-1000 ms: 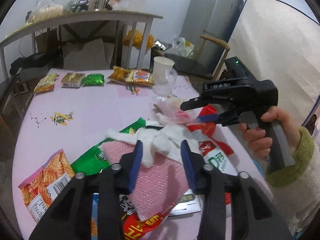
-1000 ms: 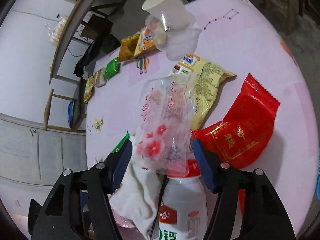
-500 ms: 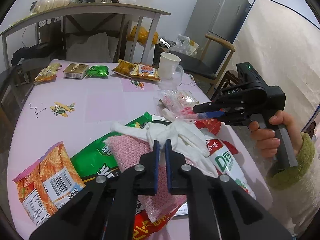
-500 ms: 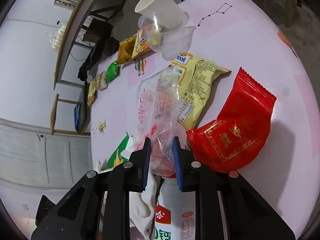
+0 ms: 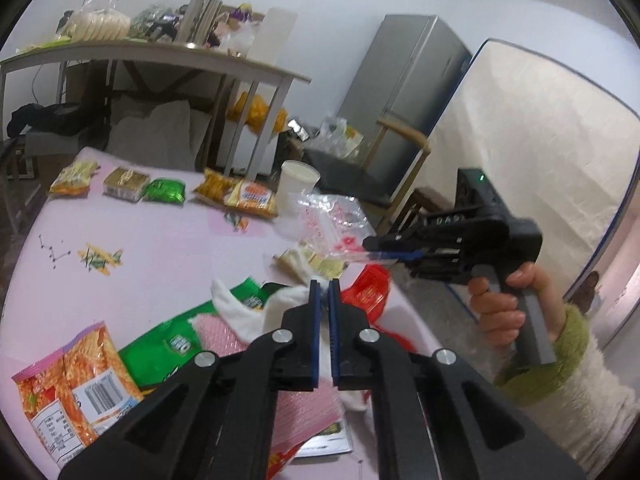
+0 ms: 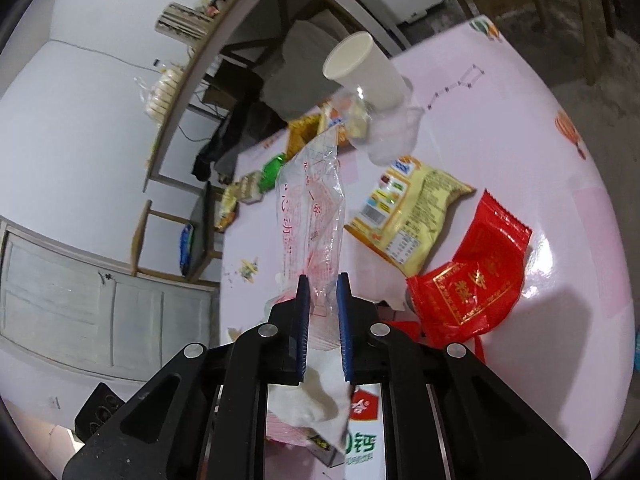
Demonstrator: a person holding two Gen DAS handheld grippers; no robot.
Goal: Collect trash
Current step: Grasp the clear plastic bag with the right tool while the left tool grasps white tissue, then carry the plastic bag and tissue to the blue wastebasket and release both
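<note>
Up close, the right gripper (image 6: 322, 280) had a clear plastic bag (image 6: 312, 208) with red print between its blue fingers (image 6: 303, 308), and the jaws were closing on it. The bag stood up from the fingers, above the pink table (image 6: 500, 128). Only this view showed the bag's whole length, and the yellow snack bag (image 6: 408, 216) and the red packet (image 6: 472, 280) lying flat on the table just beside it. A white paper cup (image 6: 364, 68) stood farther back, next to a clear plastic cup (image 6: 392, 136).

From the left wrist view, the same right gripper (image 5: 370, 246) showed from the side, held by a hand (image 5: 504, 304) in a fuzzy green cuff. The bag (image 5: 336, 220) stuck out from its tip over the table.

Only that view showed the left gripper (image 5: 324, 286). Its fingers were narrow, almost touching, pinching a white cloth (image 5: 280, 304) that hung from them. Under it lay a pink bubble sheet (image 5: 216, 332), a green packet (image 5: 164, 344) and an orange snack bag (image 5: 72, 384). More small snacks (image 5: 160, 190) sat in a row at the far edge.
</note>
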